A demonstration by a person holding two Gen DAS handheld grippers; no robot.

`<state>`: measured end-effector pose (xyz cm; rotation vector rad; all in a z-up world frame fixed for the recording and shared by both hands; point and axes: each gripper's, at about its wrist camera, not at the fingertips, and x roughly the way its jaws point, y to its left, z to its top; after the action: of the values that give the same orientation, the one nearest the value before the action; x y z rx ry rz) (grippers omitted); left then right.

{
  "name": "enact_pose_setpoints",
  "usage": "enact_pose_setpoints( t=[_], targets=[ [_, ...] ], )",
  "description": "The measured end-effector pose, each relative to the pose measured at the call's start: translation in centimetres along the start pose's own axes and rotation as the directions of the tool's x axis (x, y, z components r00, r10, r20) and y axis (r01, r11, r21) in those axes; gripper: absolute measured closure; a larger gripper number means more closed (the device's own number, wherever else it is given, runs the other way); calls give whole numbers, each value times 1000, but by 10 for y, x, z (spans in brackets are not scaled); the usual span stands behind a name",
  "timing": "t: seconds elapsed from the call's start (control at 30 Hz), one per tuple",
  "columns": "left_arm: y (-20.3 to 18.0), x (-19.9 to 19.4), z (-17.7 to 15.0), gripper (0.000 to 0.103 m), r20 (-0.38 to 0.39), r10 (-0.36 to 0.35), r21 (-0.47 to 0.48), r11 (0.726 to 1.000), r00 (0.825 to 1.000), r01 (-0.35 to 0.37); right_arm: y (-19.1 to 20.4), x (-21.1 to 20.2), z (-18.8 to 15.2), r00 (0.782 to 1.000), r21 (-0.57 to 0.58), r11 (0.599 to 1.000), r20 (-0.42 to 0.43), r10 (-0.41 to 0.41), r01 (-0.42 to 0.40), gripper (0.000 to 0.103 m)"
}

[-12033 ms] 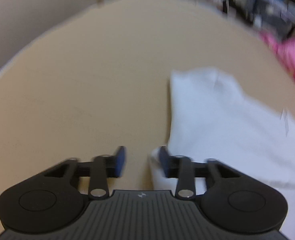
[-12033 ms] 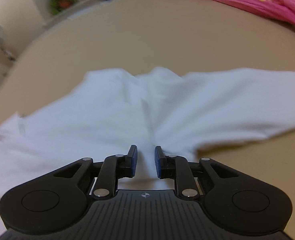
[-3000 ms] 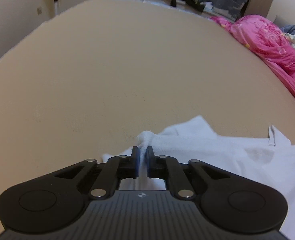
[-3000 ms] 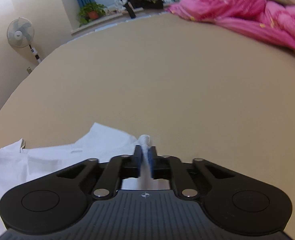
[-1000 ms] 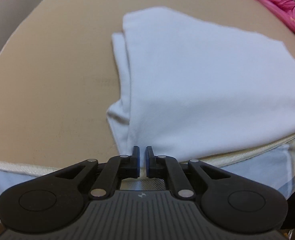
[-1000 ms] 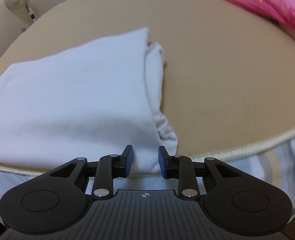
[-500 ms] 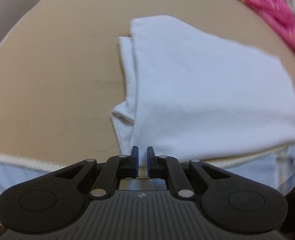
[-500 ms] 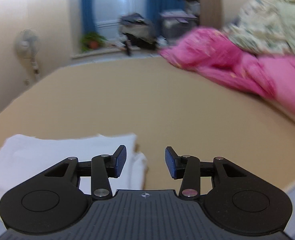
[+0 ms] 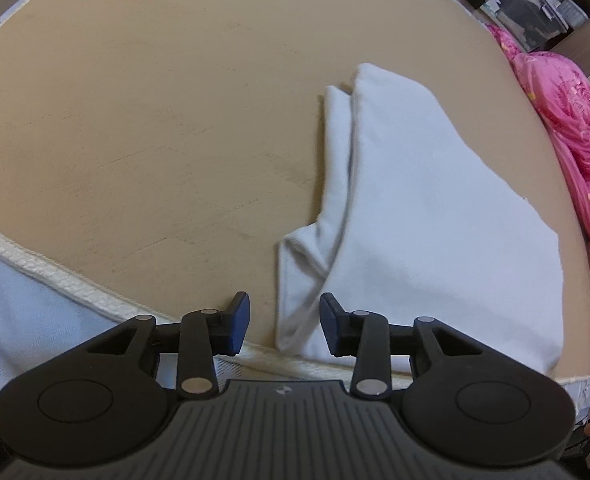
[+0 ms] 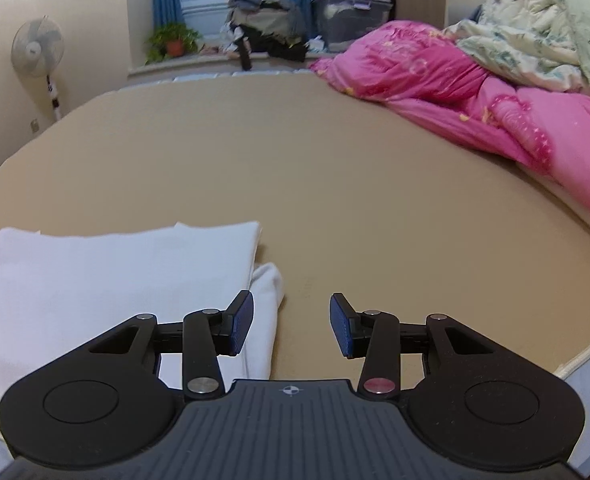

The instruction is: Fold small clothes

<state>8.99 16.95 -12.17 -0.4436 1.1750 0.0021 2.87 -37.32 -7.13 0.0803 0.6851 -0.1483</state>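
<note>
A white garment (image 9: 423, 216) lies folded flat on the tan mattress (image 9: 155, 100), its near edge at the mattress's front edge. My left gripper (image 9: 285, 322) is open and empty, just in front of the garment's near left corner. In the right wrist view the garment (image 10: 111, 276) lies at the lower left. My right gripper (image 10: 291, 322) is open and empty, above the mattress just right of the garment's right edge.
A pink quilt (image 10: 495, 112) and a pale floral quilt (image 10: 543, 32) are heaped on the mattress's right side. A standing fan (image 10: 37, 48), a potted plant (image 10: 171, 40) and piled clothes (image 10: 267, 20) are beyond the far edge. The mattress's piped front edge (image 9: 55, 276) is near me.
My left gripper has opened and let go of the garment's near corner, and has shifted left. My right gripper, open half a second ago, has opened a little wider.
</note>
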Motion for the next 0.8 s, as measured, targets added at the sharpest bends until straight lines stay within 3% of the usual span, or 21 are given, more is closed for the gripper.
enact_pose_setpoints(
  t=[0.3,0.8],
  targets=[
    [-7,8,2,56,-6,3,3,1000,1000,-3,6,6,-3,999,-35,999,-32,16,-17,58],
    [0,13,3,56,-20,-31,-30,999,999,30,-9,3,-9,998,8,1000,-53,17,-17,57]
  ],
)
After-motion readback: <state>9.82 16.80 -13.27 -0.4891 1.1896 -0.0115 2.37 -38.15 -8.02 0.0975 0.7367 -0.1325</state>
